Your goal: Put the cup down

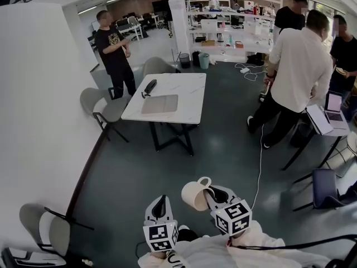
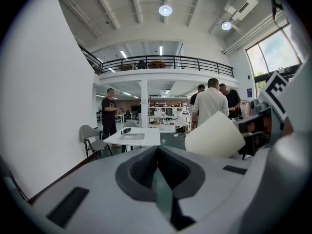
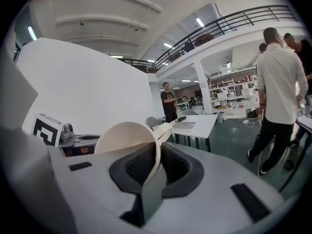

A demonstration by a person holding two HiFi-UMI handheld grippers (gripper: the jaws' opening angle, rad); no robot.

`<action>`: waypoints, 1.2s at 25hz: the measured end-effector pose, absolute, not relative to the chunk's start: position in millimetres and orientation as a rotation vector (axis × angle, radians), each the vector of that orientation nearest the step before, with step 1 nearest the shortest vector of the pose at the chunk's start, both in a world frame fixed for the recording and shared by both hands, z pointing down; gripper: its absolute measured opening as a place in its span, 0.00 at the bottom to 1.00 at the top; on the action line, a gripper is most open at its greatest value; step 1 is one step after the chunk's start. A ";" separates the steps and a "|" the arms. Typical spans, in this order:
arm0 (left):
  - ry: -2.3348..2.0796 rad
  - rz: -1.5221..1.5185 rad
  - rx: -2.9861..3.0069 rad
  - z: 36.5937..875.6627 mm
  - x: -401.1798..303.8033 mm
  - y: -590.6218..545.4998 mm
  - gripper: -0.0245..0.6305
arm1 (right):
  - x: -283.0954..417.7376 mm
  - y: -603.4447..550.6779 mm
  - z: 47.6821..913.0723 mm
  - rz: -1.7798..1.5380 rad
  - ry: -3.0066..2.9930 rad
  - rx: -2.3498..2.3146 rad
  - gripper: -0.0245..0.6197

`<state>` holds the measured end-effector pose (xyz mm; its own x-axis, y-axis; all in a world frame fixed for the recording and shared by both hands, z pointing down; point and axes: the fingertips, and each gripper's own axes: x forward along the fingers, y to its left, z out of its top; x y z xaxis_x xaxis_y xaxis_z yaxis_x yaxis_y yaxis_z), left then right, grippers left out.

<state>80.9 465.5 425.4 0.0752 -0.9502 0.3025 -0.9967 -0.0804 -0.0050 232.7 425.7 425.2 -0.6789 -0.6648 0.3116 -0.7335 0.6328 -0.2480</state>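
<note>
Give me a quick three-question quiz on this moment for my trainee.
1. True or false: the left hand-held gripper is shut with nothing between its jaws.
2. The right hand-held gripper clamps the white cup by its: A) handle B) wall C) base.
3. Does the cup rest on the white table?
Key: 1 true; 2 B; 3 no, it is held in the air, tilted, short of the table.

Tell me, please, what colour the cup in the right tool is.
The smooth handled cup is plain cream-white, best seen in the head view.
</note>
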 end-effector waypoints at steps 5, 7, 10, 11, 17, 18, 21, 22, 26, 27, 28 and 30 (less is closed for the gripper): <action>-1.991 0.319 2.157 425.9 70.9 436.3 0.05 | 226.0 399.4 426.4 0.518 -2.673 1.166 0.10; -1.993 0.308 2.169 428.3 66.3 418.9 0.05 | 222.1 384.8 429.5 0.509 -2.674 1.175 0.10; -1.986 0.294 2.186 430.6 58.1 390.4 0.05 | 214.8 359.7 435.1 0.510 -2.662 1.191 0.10; -1.981 0.294 2.191 432.1 54.3 380.7 0.05 | 211.2 350.8 437.3 0.513 -2.655 1.196 0.10; -1.955 0.319 2.210 448.4 5.6 302.3 0.05 | 163.7 273.8 453.1 0.522 -2.615 1.233 0.10; -1.949 0.322 2.208 449.7 -5.5 286.1 0.05 | 154.0 258.0 454.1 0.526 -2.606 1.238 0.10; -1.930 0.325 2.203 446.5 -36.5 236.7 0.05 | 125.5 209.5 449.5 0.528 -2.591 1.251 0.10; -1.921 0.331 2.205 446.5 -45.0 221.2 0.05 | 116.7 194.5 448.8 0.531 -2.586 1.256 0.10; -1.877 0.356 2.213 450.1 -76.6 159.2 0.05 | 80.1 134.5 451.5 0.558 -2.562 1.269 0.10; -1.867 0.362 2.216 449.3 -84.3 144.3 0.05 | 71.0 120.1 451.9 0.567 -2.555 1.267 0.10; -1.858 0.368 2.218 448.8 -92.1 129.8 0.05 | 62.3 106.4 452.5 0.576 -2.548 1.265 0.10; -1.841 0.380 2.219 449.8 -107.4 101.8 0.05 | 46.7 80.2 454.3 0.589 -2.534 1.269 0.10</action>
